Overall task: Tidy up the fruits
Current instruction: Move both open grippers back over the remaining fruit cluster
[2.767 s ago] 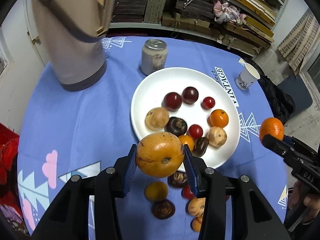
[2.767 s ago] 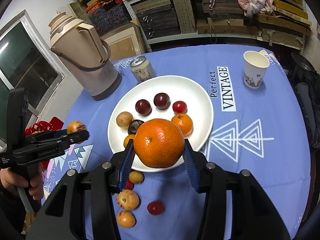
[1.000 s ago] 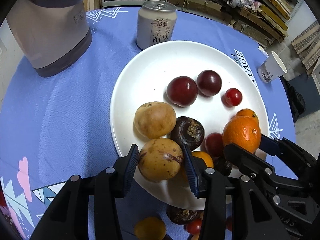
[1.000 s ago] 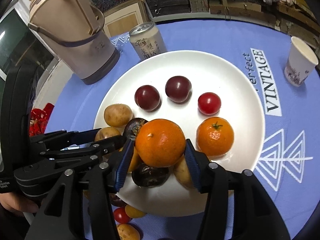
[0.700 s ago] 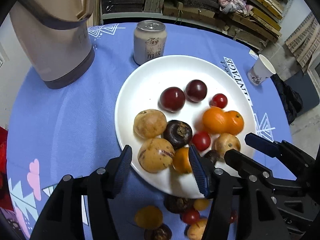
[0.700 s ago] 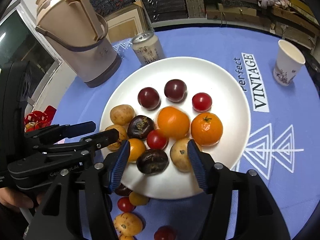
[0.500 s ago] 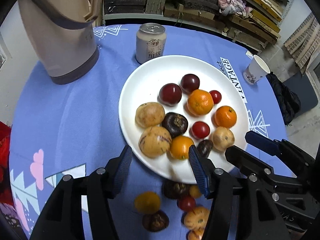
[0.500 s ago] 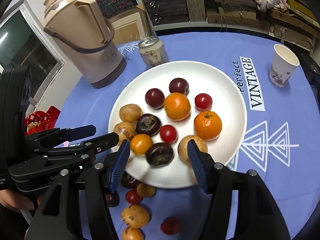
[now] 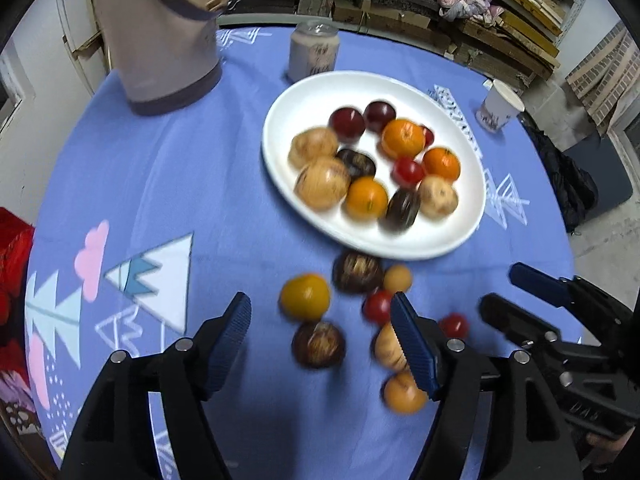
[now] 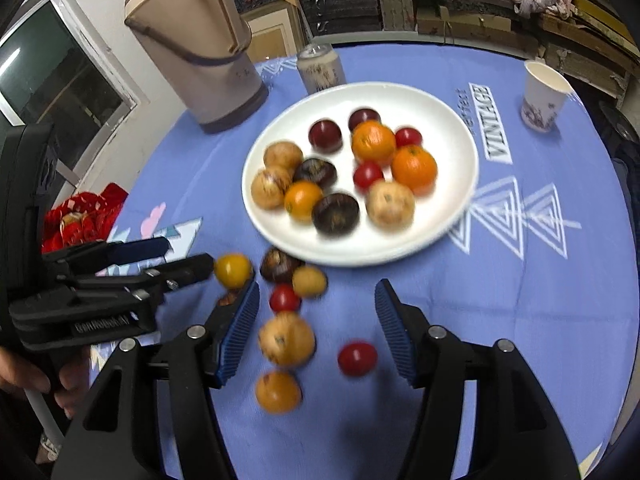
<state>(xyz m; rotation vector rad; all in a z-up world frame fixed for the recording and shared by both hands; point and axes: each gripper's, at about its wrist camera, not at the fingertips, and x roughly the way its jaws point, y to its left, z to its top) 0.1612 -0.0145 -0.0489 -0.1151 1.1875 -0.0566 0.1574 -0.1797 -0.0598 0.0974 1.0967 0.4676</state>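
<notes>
A white plate on the blue tablecloth holds several fruits: oranges, dark plums, tan round fruits, brown ones and small red ones. Several loose fruits lie on the cloth in front of it, among them a yellow-orange fruit, a brown fruit, a tan fruit and a small red fruit. My left gripper hangs above the loose fruits, its jaws opening, nothing gripped. My right gripper stands open above the tan and red fruits, empty. Each gripper shows in the other's view.
A beige thermos jug stands at the back left, a drink can behind the plate, a paper cup at the back right. Shelves of cardboard line the wall. A hand holds the left gripper.
Both grippers let go of their fruits on the plate, the tan one left, the orange right. They pulled back toward me and up, and now hang over the loose fruits.
</notes>
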